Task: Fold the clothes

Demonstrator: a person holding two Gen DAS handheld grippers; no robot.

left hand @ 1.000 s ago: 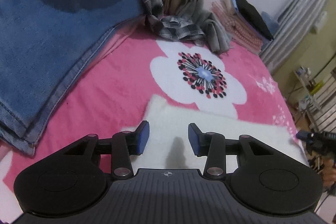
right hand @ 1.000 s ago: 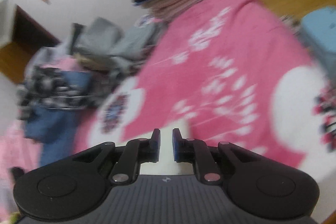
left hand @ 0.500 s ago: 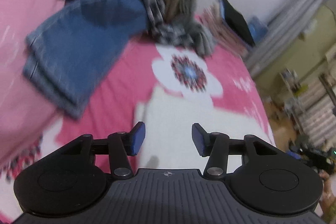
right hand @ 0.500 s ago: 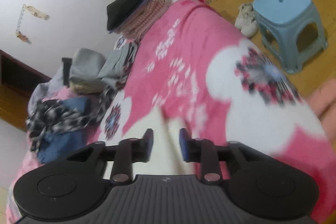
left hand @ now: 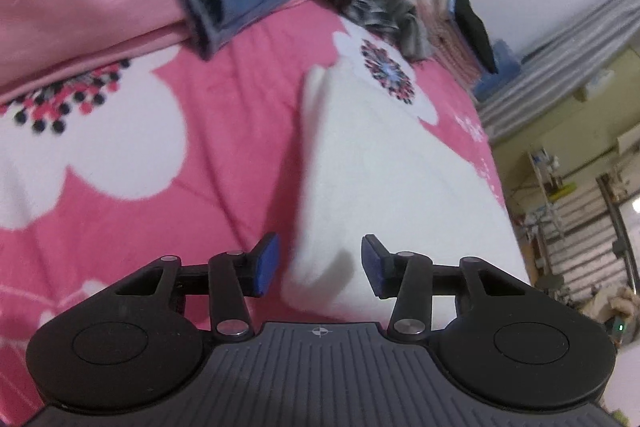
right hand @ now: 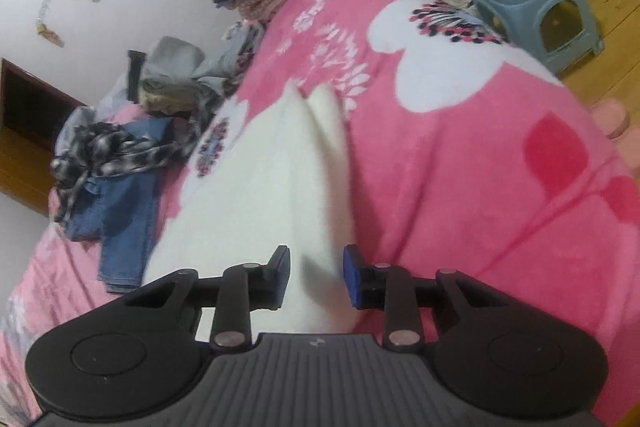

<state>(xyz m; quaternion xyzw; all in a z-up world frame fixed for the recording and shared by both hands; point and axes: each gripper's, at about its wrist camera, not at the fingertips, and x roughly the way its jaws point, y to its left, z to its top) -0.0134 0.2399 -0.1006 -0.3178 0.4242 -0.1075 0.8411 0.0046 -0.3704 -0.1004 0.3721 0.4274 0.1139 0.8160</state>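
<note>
**White garment between both grippers on the pink bed**

A white fleecy garment [left hand: 384, 163] lies spread on the pink flowered blanket [left hand: 224, 131] of the bed. The left gripper [left hand: 319, 264] is closing, pads apart, with a fold of the garment between them, untouched. The right gripper [right hand: 316, 277] stands apart around another fold. Blue jeans [right hand: 124, 227] lie beyond.

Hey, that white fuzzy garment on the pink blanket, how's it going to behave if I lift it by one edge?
The white garment will probably flop and drape: its far corner already folds over softly. Its fuzzy pile suggests it won't slip easily on the pink blanket. It looks thick, so it is likely bulky yet light.
</note>
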